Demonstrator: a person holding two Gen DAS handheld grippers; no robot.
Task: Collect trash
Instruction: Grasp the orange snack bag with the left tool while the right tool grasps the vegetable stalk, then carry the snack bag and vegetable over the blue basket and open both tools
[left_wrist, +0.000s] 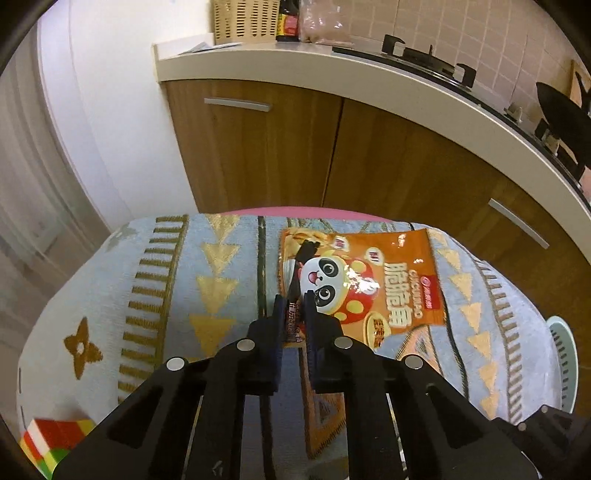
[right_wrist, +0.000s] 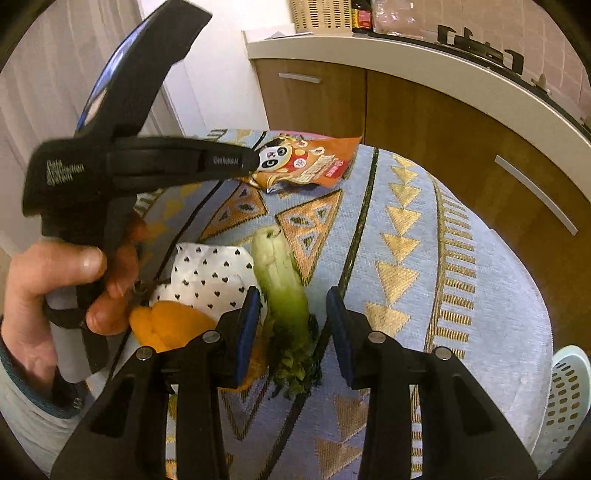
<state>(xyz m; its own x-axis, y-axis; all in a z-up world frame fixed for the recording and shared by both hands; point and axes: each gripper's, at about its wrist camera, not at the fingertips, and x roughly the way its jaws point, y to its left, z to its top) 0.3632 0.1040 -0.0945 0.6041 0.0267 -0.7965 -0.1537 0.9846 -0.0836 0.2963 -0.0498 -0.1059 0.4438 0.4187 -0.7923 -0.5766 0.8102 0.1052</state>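
Wood-fronted kitchen cabinets (left_wrist: 258, 147) under a pale curved counter (left_wrist: 332, 70) fill the background, with a black gas hob (left_wrist: 424, 55) on top and a beige slotted basket (left_wrist: 243, 18) at the far end. In front of you stands a round worktop covered by a pale blue woven cloth with gold triangles (left_wrist: 214, 280). A light green perforated plastic bin (right_wrist: 569, 398) sits low beside its right edge.

On the far part of the cloth lies an orange snack packet printed with a panda (left_wrist: 369, 284). Nearer you, in the right wrist view, a pale green leafy vegetable stalk (right_wrist: 284, 280) lies lengthwise, with a crumpled white paper printed with small black hearts (right_wrist: 210, 277) touching its left side and a piece of orange peel (right_wrist: 170, 325) just below that paper.

Your left claw (left_wrist: 293, 314) is pinched almost closed on a thin dark wrapper strip (left_wrist: 295, 284) that lies across the packet's left part; your left hand (right_wrist: 55, 291) grips its handle. Your right claw (right_wrist: 291, 325) stands partly spread, its fingers either side of the stalk's leafy end without pressing on it.
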